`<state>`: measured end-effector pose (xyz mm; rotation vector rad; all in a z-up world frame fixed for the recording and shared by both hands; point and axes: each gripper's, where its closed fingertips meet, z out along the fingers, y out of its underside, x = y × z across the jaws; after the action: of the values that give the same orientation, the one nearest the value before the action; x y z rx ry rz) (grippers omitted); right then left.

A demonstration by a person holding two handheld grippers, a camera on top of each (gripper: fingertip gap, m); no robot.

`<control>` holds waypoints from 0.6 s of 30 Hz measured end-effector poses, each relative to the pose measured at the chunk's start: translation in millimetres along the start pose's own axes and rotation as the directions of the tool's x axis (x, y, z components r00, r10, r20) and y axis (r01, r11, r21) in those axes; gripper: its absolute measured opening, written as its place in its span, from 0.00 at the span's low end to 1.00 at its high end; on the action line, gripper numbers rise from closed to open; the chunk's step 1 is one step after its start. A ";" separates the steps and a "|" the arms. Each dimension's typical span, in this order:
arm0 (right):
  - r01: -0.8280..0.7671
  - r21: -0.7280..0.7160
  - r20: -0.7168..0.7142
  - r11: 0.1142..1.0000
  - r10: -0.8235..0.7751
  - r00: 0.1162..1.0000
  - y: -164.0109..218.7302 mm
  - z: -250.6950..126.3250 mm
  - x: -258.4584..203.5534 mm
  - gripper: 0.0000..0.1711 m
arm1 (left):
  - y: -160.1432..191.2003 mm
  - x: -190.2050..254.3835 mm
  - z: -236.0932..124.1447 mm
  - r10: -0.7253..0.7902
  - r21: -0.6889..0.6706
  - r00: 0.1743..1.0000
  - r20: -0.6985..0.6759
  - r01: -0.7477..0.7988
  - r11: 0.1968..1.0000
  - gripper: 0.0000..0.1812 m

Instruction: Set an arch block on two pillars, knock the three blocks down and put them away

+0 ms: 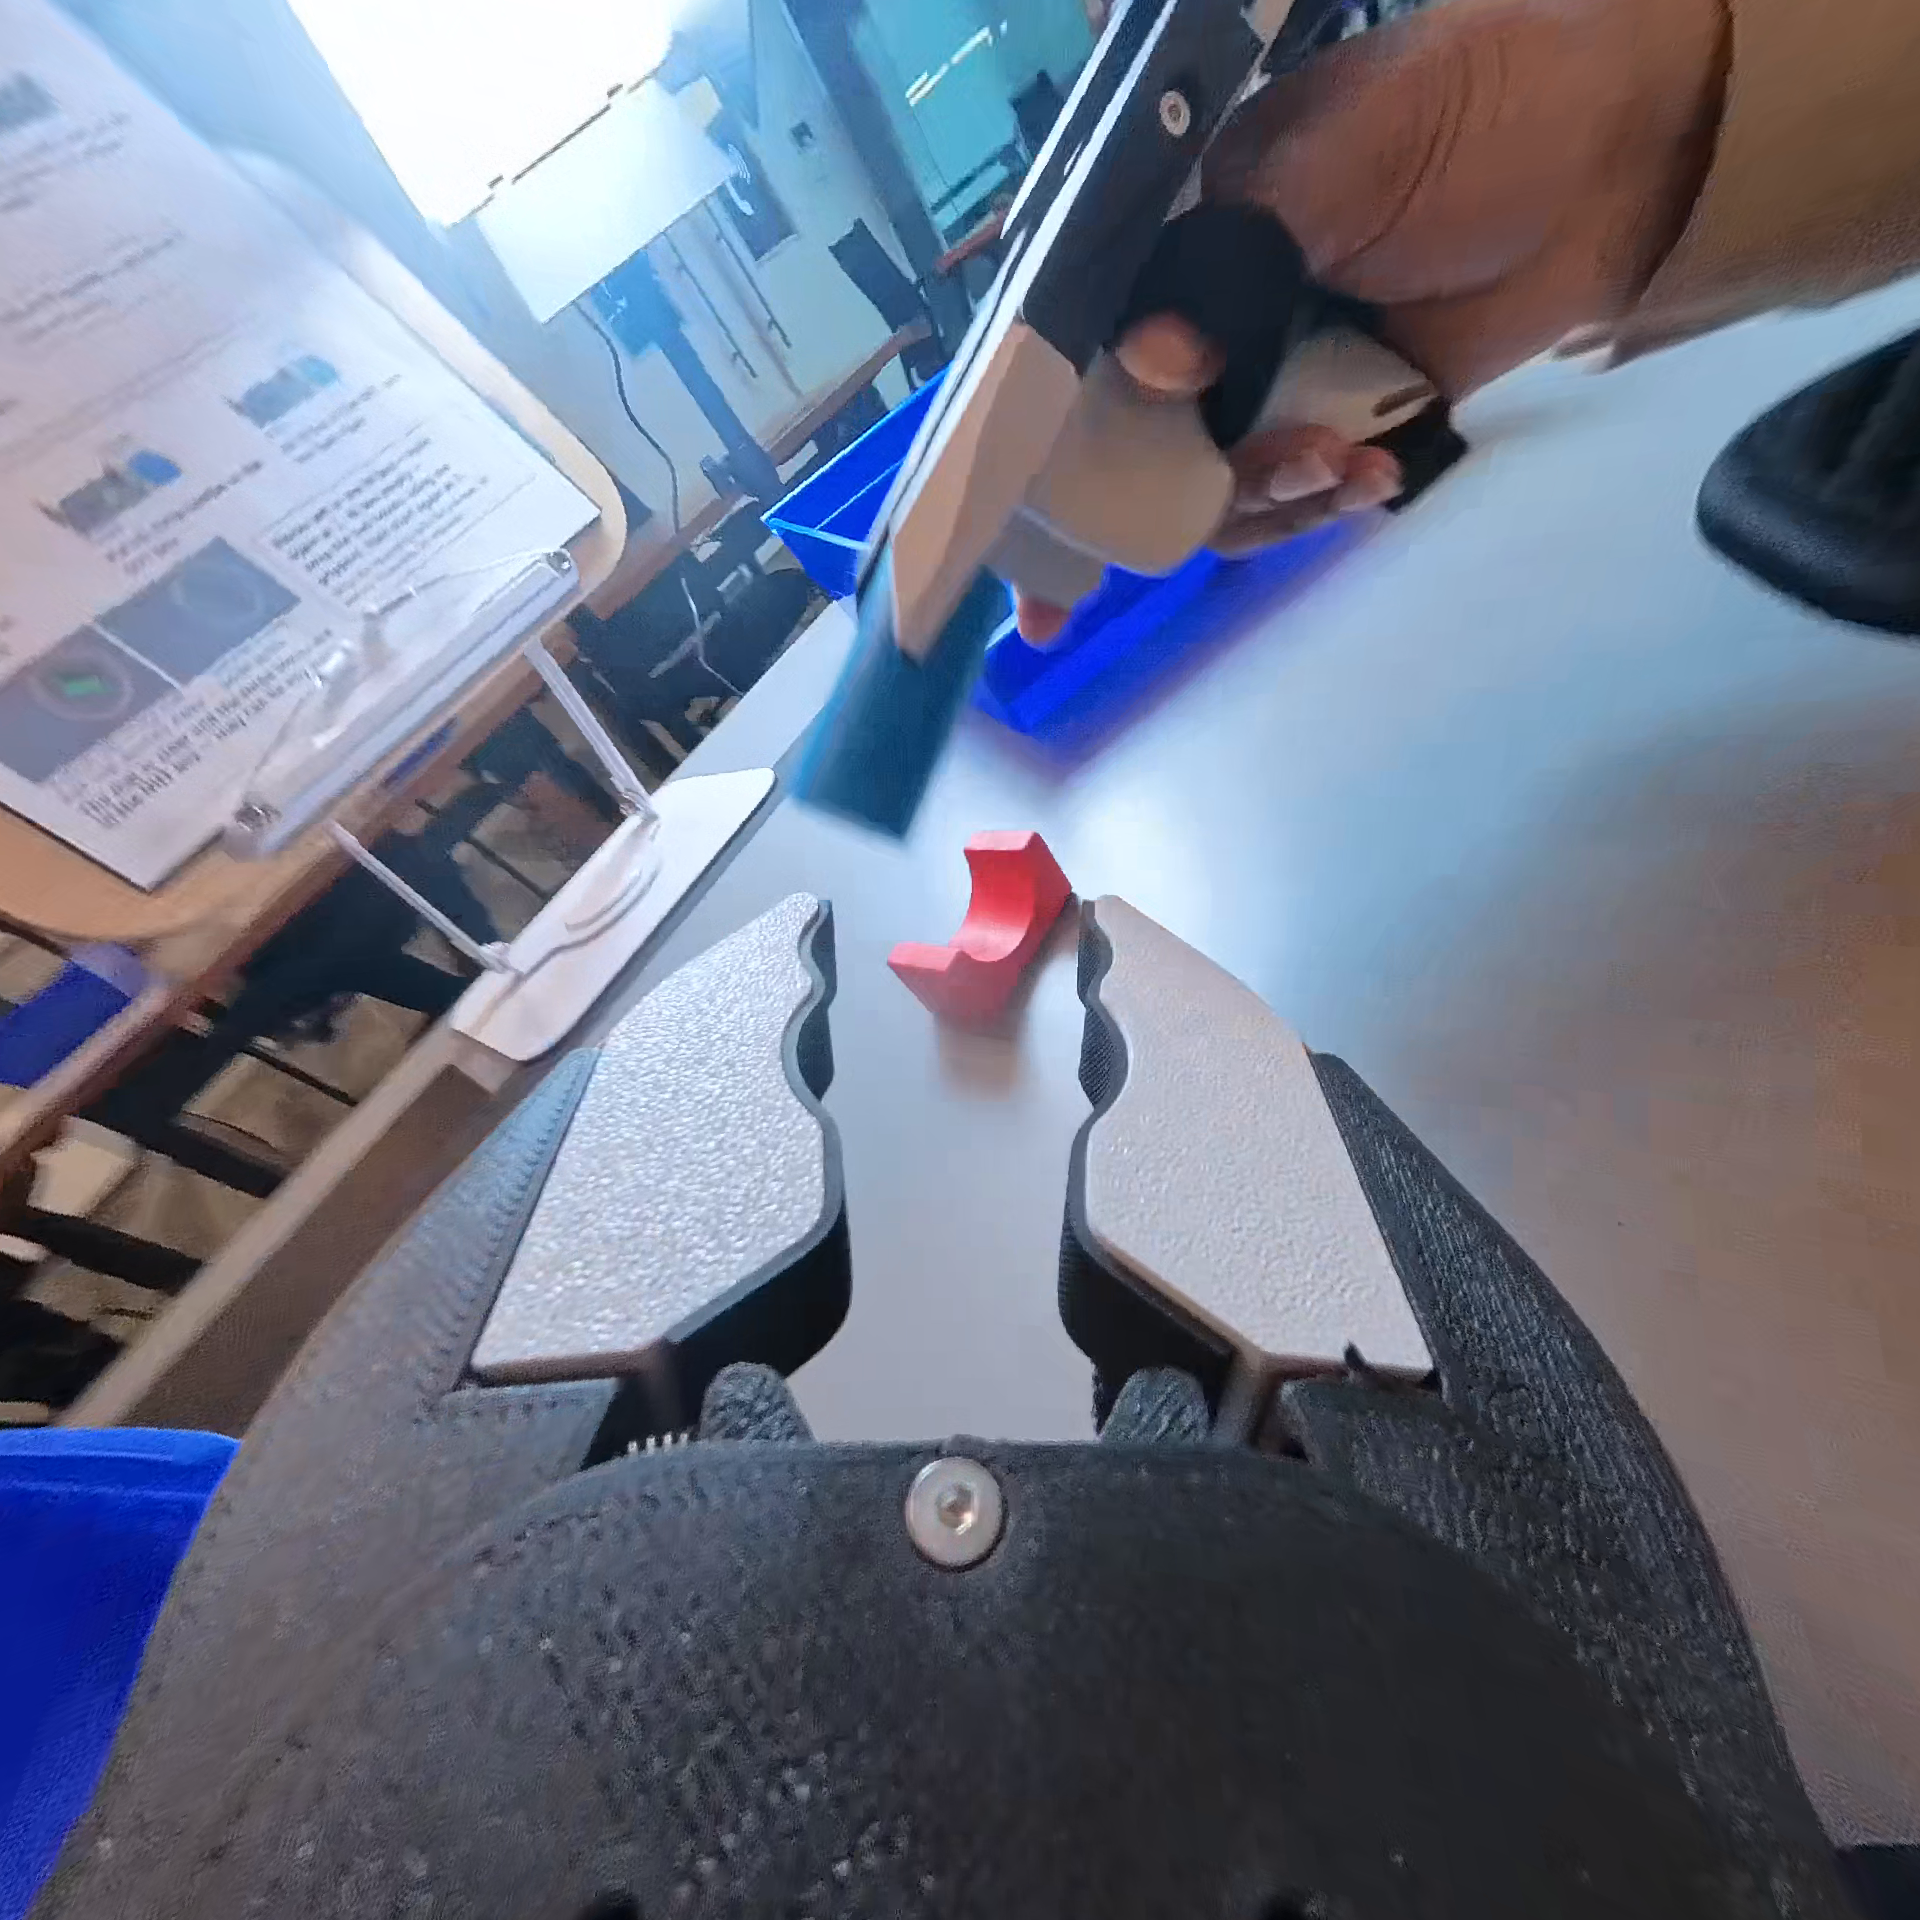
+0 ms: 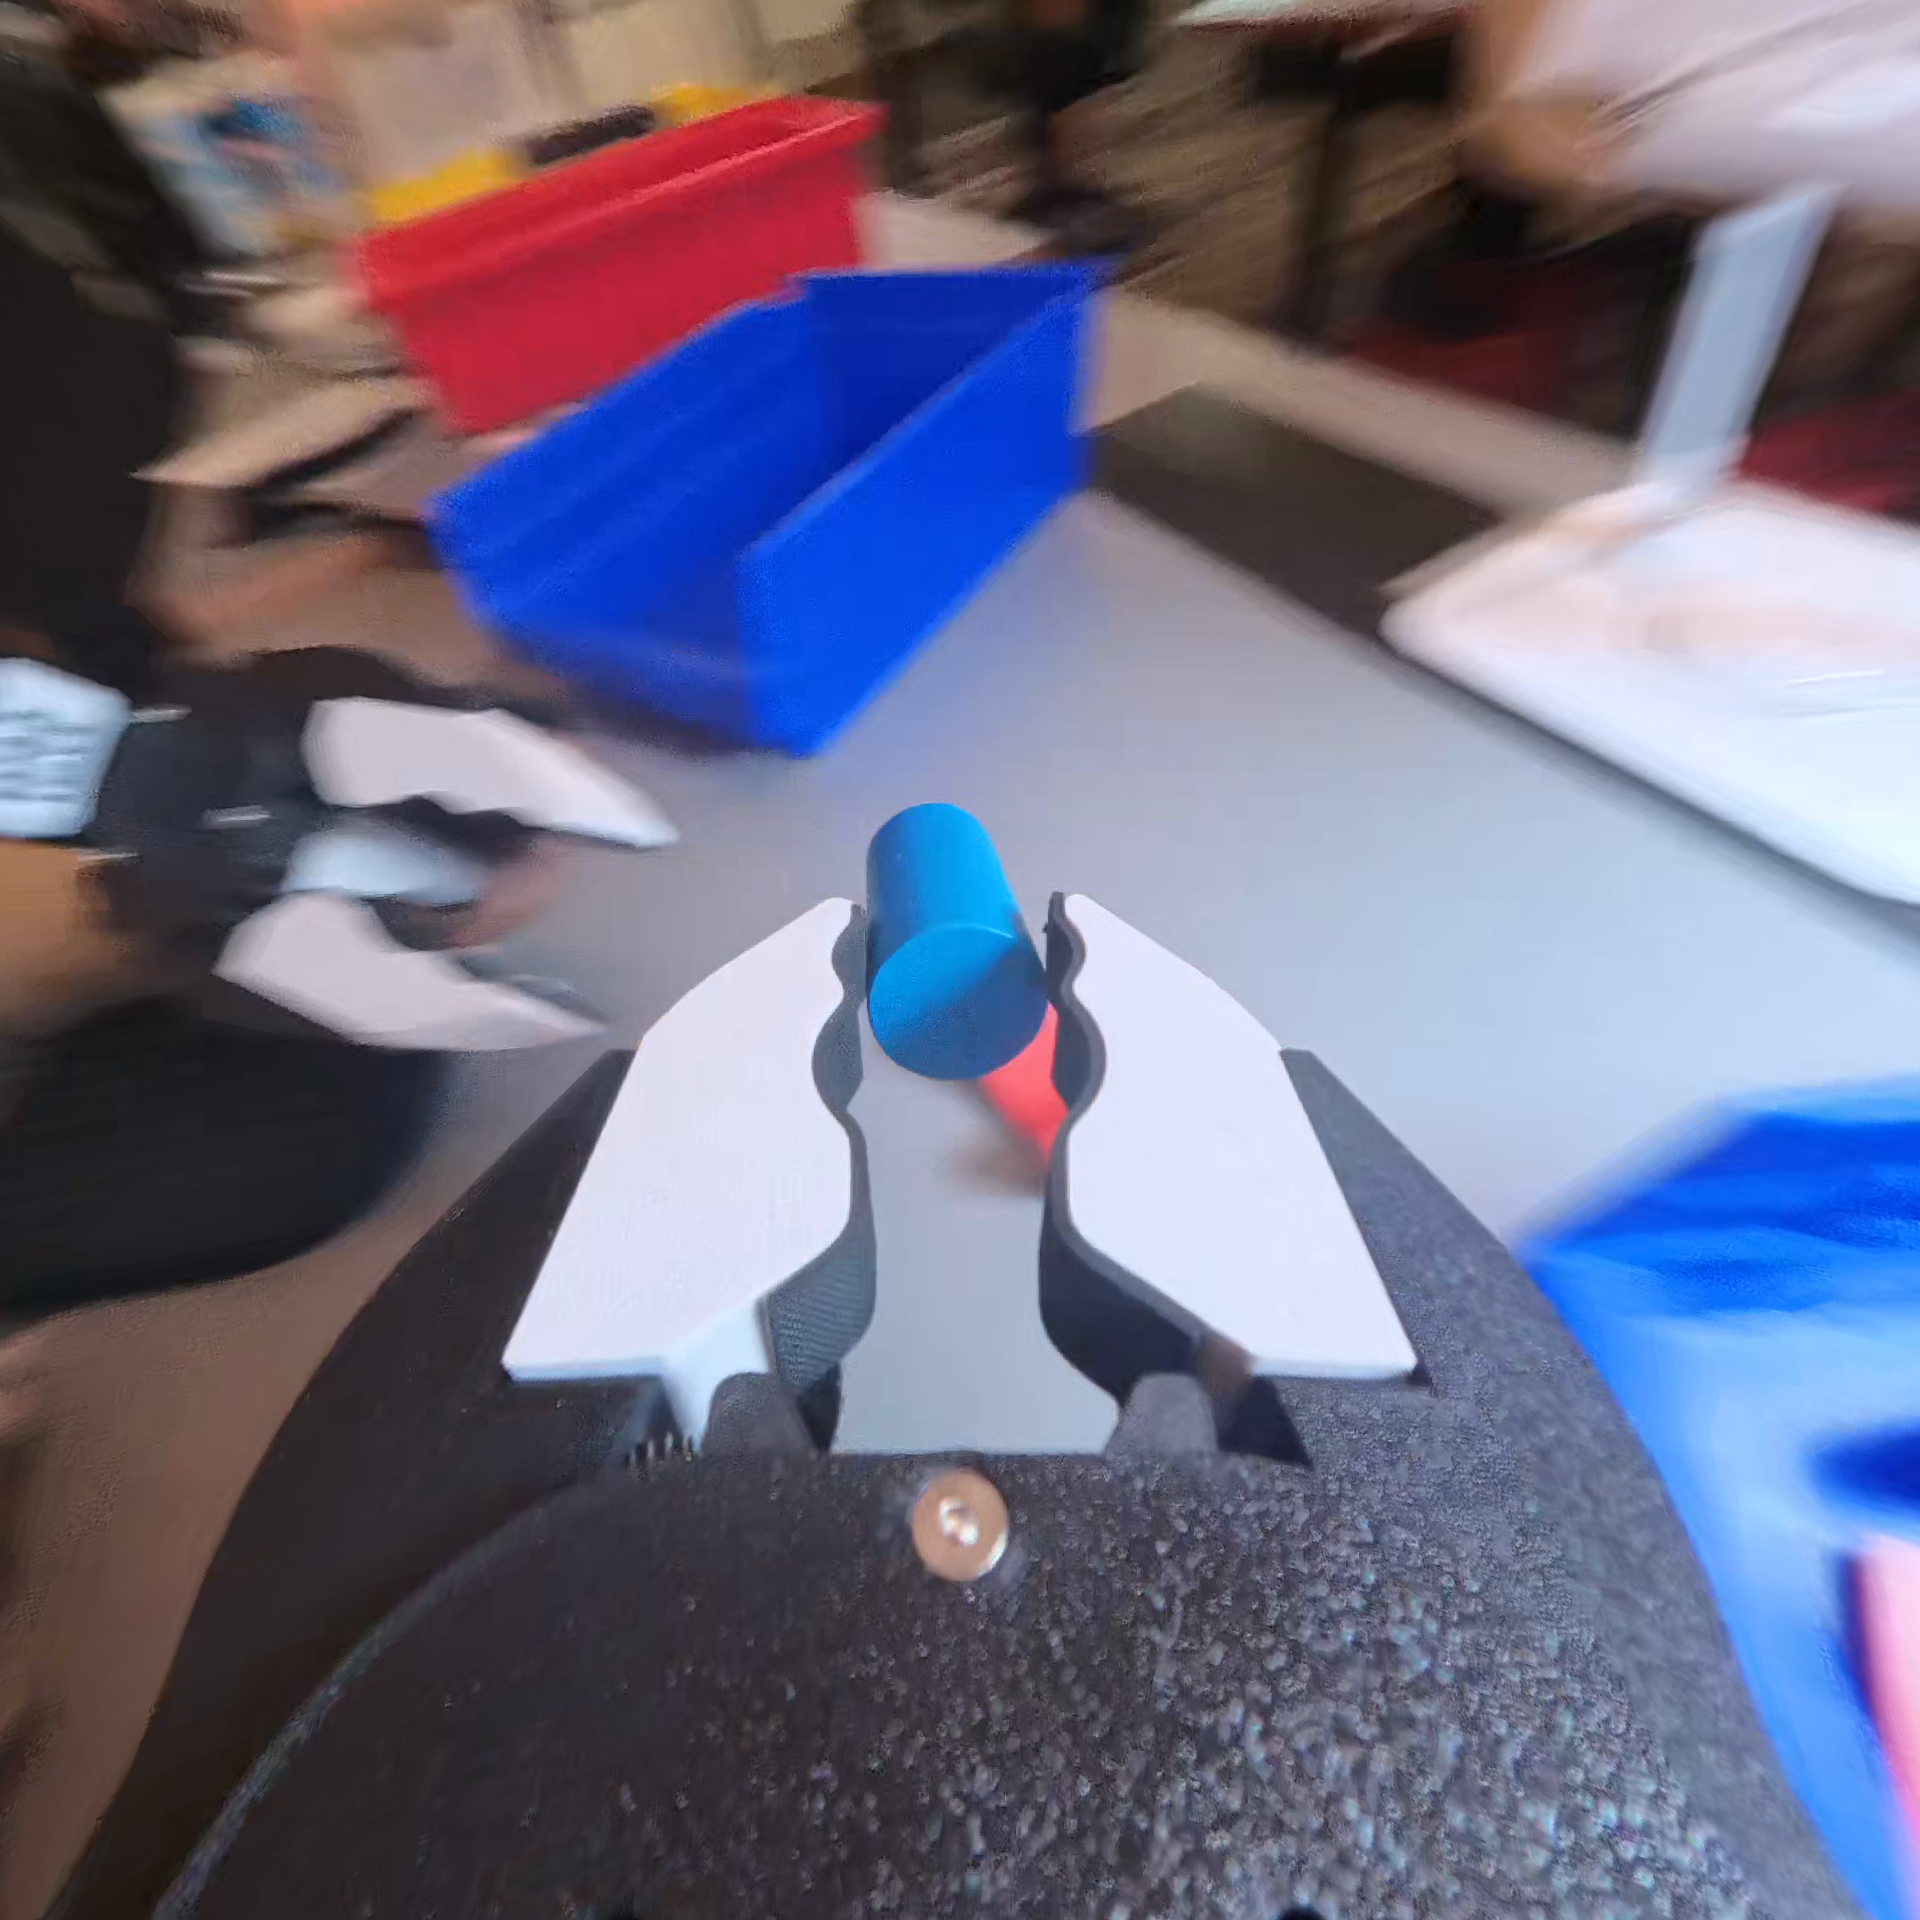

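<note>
A red arch block (image 1: 982, 940) lies on its side on the grey table (image 1: 1455, 935), just ahead of my open, empty left gripper (image 1: 954, 914). My right gripper (image 2: 954, 909) is shut on a blue cylinder pillar (image 2: 951, 956) and holds it above the table. The red arch (image 2: 1023, 1091) shows below it. In the left wrist view the right gripper (image 1: 935, 623), held by a hand, hangs over the arch with the blurred blue cylinder (image 1: 888, 727) at its tips. The left gripper (image 2: 623, 925) shows open at the left of the right wrist view.
A blue bin (image 2: 779, 499) stands on the table beyond the blocks, with a red bin (image 2: 623, 260) behind it. Another blue bin (image 2: 1714, 1351) is at the near right. A sign stand with a white base (image 1: 623, 904) sits at the table's left edge. My right fingertips sit around 10 centimeters from my left ones.
</note>
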<state>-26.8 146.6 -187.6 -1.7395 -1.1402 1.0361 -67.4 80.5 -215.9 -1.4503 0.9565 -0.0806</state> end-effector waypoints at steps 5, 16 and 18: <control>0.098 -0.062 -0.525 0.993 -0.116 0.843 -14.4 -71.5 128.0 0.19 | 14.5 -3.0 2.8 -0.154 -0.019 0.986 -0.058 0.153 0.988 0.21; 0.030 -0.376 -0.835 0.926 -0.353 0.423 31.6 -136.1 231.3 0.20 | 27.4 17.0 9.1 -0.058 -0.079 0.992 -0.111 0.049 0.996 0.19; 0.082 -0.347 -0.818 0.934 -0.344 0.461 21.6 -125.5 220.4 0.20 | 29.3 16.9 9.5 -0.064 -0.086 0.991 -0.113 0.055 0.995 0.19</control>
<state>152.3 326.2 -208.5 -1.8694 -0.7657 -0.2604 -65.3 83.6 -250.8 -1.5644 1.0211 -0.1726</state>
